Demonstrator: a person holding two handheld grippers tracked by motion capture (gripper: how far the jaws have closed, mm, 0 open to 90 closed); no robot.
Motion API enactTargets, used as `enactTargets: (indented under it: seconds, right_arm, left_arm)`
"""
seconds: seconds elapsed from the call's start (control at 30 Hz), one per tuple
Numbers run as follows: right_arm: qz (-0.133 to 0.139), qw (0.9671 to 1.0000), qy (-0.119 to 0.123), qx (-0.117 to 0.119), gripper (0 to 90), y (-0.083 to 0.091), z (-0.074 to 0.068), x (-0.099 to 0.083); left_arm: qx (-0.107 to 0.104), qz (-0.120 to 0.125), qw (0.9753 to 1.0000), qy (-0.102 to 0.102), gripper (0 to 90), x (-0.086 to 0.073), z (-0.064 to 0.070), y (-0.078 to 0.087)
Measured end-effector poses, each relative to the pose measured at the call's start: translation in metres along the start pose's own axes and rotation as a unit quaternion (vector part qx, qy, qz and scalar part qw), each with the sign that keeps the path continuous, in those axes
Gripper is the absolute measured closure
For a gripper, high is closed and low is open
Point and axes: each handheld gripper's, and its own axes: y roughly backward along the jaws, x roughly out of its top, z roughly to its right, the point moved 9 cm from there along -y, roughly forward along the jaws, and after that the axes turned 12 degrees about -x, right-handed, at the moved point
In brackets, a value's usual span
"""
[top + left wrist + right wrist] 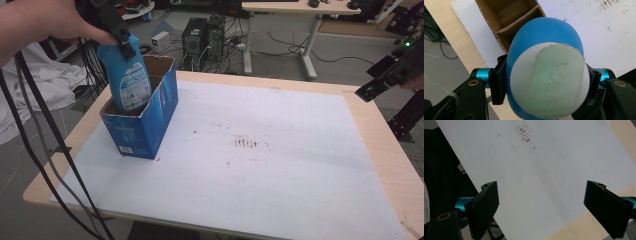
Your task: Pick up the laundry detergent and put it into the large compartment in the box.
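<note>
So we've got the left gripper (pixel 125 41) clamped on the neck of the blue bottle (pixel 127 80), just under its white cap (pixel 549 82) — in the left gripper view the two black jaws press in from either side of it. The bottle stands nearly upright, long axis running up and down, hanging straight below the gripper with its bottom end already dipped into the open top of the blue box (pixel 142 125). That's the relation we'd watch: bottle directly over the box mouth, near the box's front-left corner, so the coming move looks like a straight up-or-down one. Whether the base is touching the box floor, we can't tell.

The box sits at the left end of the white mat (pixel 280 165) on the table (pixel 380 145). The left hand (pixel 40 25) is clearly the nearer one. The right gripper (pixel 541 207) hangs out over the far right edge, jaws spread wide with nothing between them — well apart from the action.

Count: one bottle, one box, two grippers, one mat.
</note>
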Motion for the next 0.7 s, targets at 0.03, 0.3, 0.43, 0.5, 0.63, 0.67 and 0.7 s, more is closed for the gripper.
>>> enactTargets:
  seconds: [0.03, 0.3, 0.43, 0.5, 0.63, 0.67, 0.7]
  right_arm:
    - [0.001, 1.0, -0.001, 0.0, 12.0, 0.0, 0.0, 0.0]
    - [0.0, 1.0, -0.005, 0.0, 12.1, 0.0, 0.001, -0.004]
    - [0.0, 1.0, -0.007, 0.0, 12.1, 0.0, 0.001, -0.006]
    - [-0.001, 1.0, -0.009, 0.0, 12.0, -0.001, 0.001, -0.007]
    - [-0.001, 1.0, -0.009, 0.001, 12.0, -0.001, 0.001, -0.007]
    - [-0.001, 1.0, -0.008, 0.001, 12.0, -0.001, 0.001, -0.007]
    - [0.0, 1.0, -0.008, 0.0, 12.0, -0.001, 0.002, -0.007]
  left_arm:
    - [0.0, -0.003, 1.0, -0.001, 36.9, 0.0, -0.001, -0.002]
    - [-0.003, -0.013, 0.9999, 0.001, 36.9, -0.002, -0.007, -0.021]
    - [-0.007, -0.019, 0.9998, -0.002, 36.9, -0.002, -0.007, -0.03]
    - [-0.008, -0.021, 0.9997, -0.003, 36.9, -0.002, -0.008, -0.034]
    - [-0.006, -0.026, 0.9997, -0.001, 36.9, -0.003, -0.01, -0.043]
    - [-0.007, -0.028, 0.9996, -0.002, 36.9, -0.004, -0.01, -0.045]
    - [-0.009, -0.031, 0.9995, -0.001, 36.9, -0.005, -0.011, -0.047]
